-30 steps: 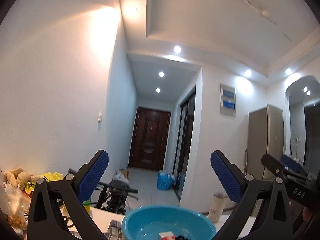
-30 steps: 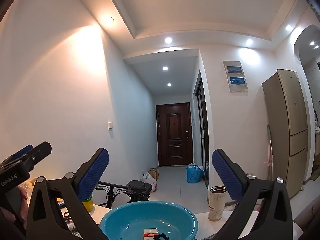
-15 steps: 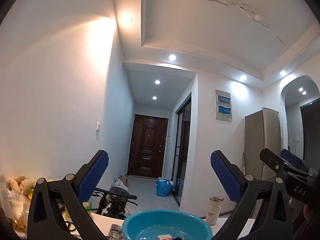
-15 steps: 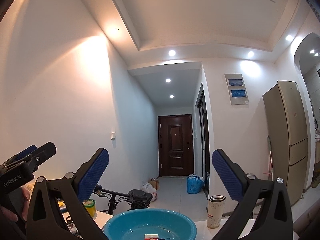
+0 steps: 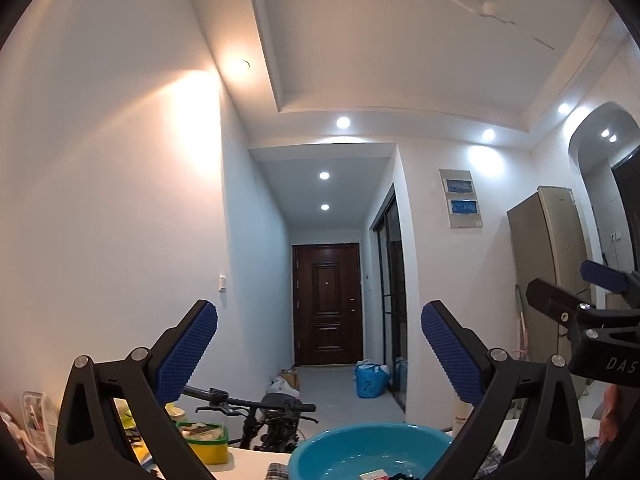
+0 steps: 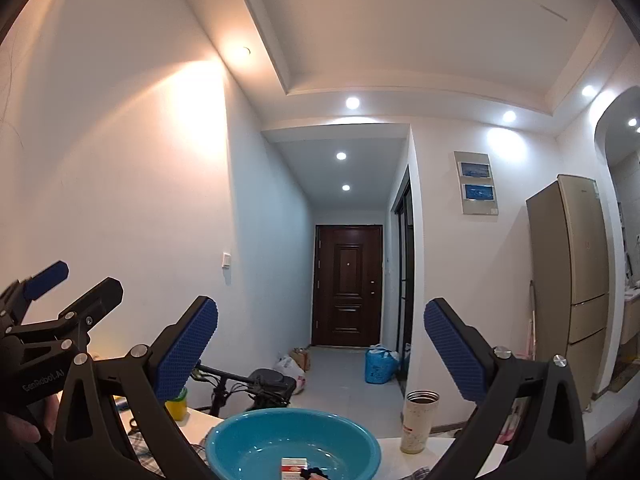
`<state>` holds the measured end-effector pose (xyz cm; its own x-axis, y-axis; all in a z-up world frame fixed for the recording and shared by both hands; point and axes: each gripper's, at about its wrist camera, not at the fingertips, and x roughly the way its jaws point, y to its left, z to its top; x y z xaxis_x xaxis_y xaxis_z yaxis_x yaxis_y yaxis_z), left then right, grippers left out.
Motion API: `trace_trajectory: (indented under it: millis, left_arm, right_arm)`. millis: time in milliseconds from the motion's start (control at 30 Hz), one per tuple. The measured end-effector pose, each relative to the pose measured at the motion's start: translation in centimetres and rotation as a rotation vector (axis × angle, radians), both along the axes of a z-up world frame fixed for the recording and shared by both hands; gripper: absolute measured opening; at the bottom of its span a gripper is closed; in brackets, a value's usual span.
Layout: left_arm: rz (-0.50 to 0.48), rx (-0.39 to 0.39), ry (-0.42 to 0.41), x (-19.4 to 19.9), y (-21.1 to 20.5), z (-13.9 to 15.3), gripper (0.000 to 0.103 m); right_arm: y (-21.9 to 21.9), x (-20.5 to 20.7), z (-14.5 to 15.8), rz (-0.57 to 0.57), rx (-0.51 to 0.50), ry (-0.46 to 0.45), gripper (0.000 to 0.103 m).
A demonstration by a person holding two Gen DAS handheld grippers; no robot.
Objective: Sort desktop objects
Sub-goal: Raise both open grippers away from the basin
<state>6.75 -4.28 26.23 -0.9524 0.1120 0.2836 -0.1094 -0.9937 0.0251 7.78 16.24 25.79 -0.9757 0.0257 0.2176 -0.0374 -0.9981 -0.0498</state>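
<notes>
We hold the left gripper point(image 5: 319, 344) and the right gripper point(image 6: 321, 342) raised above the blue basin point(image 6: 256, 436), both with jaws spread wide and nothing between them. In the basin: one red-and-white box point(image 6: 294, 467) beside a small black item point(image 6: 316, 471). Right of the basin: a metal tumbler point(image 6: 418, 420). Left of the basin: a yellow-green container point(image 5: 206, 442).

A small box point(image 6: 294, 465) lies in the basin point(image 6: 240, 430), cup point(image 6: 418, 420) to its right.
</notes>
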Motion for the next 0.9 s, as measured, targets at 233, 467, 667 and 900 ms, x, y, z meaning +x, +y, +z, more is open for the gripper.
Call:
trace_trajectory:
  millis: [233, 467, 667, 900]
  left_arm:
    - [-0.019, -0.033, -0.019, 1.5, 0.6, 0.2, 0.103]
    - [-0.043, 0.019, -0.081, 2.0, 0.6, -1.1, 0.103]
    - [-0.067, 0.047, -0.167, 1.4, 0.2, -2.8, 0.103]
    - [-0.07, 0.028, -0.281, -0.3, 0.6, -5.6, 0.103]
  right_arm:
    - [0.3, 1.3, 0.6, -0.004, -0.009, -0.019, 0.103]
    - [0.1, 2.2, -0.4, -0.009, -0.004, -0.067, 0.103]
    - [0.4, 1.6, -2.4, -0.012, 0.0, -0.145, 0.103]
    - [1.7, 0.1, -4.9, -0.01, -0.021, -0.245, 0.103]
